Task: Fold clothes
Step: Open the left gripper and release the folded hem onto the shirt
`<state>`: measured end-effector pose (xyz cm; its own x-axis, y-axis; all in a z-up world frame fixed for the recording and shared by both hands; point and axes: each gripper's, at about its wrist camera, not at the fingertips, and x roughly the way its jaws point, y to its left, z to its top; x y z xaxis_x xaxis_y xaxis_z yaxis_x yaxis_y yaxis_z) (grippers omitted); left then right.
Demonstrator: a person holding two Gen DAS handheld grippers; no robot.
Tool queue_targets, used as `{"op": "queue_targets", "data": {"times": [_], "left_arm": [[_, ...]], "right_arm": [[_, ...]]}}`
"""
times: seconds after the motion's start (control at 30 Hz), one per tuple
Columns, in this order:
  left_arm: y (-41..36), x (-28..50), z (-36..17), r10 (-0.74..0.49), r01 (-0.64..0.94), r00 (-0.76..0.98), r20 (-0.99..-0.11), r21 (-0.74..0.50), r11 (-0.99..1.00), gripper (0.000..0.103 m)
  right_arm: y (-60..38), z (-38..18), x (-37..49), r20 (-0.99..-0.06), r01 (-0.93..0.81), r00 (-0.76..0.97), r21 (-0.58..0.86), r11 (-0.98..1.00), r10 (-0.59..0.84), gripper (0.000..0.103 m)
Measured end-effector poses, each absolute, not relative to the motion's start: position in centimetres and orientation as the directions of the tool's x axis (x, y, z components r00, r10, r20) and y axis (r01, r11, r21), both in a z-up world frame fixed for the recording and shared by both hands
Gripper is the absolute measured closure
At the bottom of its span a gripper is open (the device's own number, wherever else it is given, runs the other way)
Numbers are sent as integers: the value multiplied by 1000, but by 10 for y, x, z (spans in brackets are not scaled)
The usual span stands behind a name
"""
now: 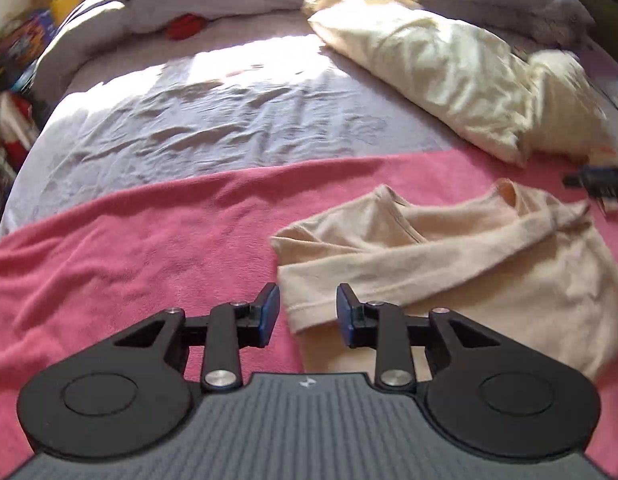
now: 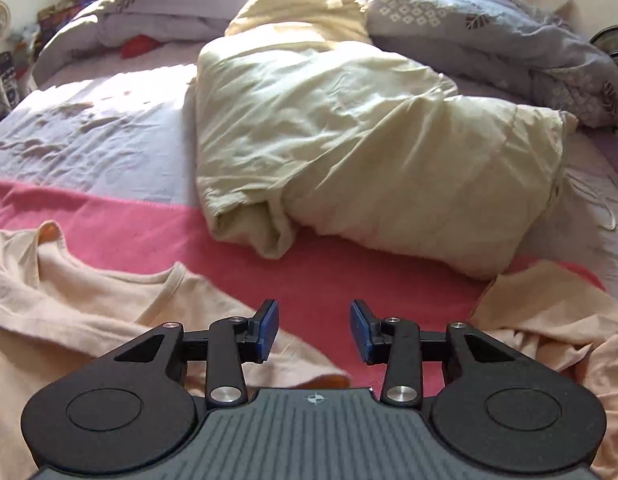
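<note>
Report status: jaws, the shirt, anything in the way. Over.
Left gripper and right gripper: jaws open, nothing held. Peach shirt rumpled on pink blanket, sleeve across it. Cream duvet bunched beyond, apart.

My two wrist cameras look steeply down along each claw, close over the pink blanket (image 1: 149,248). Both share the peach shirt (image 2: 69,304) and cream duvet (image 2: 349,160).

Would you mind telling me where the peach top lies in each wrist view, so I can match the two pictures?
Left wrist view: the peach top lies right of centre on the pink blanket, its sleeve cuff reaching between the jaws.
Right wrist view: the peach top fills the lower left, with more peach cloth at the lower right.
Shared landmark: the cream duvet, beyond the blanket.
</note>
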<state>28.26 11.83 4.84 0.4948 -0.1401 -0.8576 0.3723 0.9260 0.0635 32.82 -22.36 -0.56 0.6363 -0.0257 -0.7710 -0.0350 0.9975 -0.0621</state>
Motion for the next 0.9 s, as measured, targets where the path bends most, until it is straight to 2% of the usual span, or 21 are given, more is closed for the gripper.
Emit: {"op": "queue_targets", "data": {"times": [0.07,0.13,0.2,0.27,0.33,0.37,0.43,0.5,0.53,0.6,0.67,0.8,0.83,0.9], "left_arm": [[89,263,39,-196,524,457,-868,84,848,59],[63,252,24,-237,631,410,-881,87,771,57],[48,256,8,-211,658,417,-884,133,741,57],[38,269,-6,-156,639,458,-875,202,743,56],[47,305,-7,-101,515,510,-854,209,831,54],[60,332,-5,-73,402,519,-852,168,900,54],[87,373,0,4,172,526,-851,111,979,55],[110,395,11,90,-5,540,-837,104,995,58],[118,396,19,91,-29,555,-826,90,995,61],[130,394,33,87,-57,585,-806,65,996,60],[128,378,44,26,40,604,-796,63,997,58],[96,332,36,-161,359,545,-823,56,931,54],[85,324,28,-199,432,516,-833,52,901,49],[63,325,6,-176,480,496,-850,99,872,49]], "right_arm": [[-225,4,319,-762,-54,648,-33,998,10,62],[-218,5,305,-783,-153,613,17,988,109,62],[-207,0,292,-811,-268,544,75,961,215,62],[-188,-15,289,-840,-351,477,88,932,259,62],[-168,-30,287,-864,-425,415,93,901,285,62],[-164,-35,293,-863,-424,417,94,901,286,62],[-161,-40,311,-847,-380,456,92,921,273,61],[-165,-35,331,-826,-263,531,51,963,189,62],[-168,-30,338,-810,-192,573,20,981,128,62],[-174,-18,339,-782,-144,612,35,989,116,61],[-178,-8,333,-766,-150,625,72,986,151,61],[-161,-12,307,-789,-329,525,157,931,319,61],[-151,-19,302,-802,-374,480,180,910,356,61],[-132,-37,300,-824,-439,419,185,879,382,61]]}}
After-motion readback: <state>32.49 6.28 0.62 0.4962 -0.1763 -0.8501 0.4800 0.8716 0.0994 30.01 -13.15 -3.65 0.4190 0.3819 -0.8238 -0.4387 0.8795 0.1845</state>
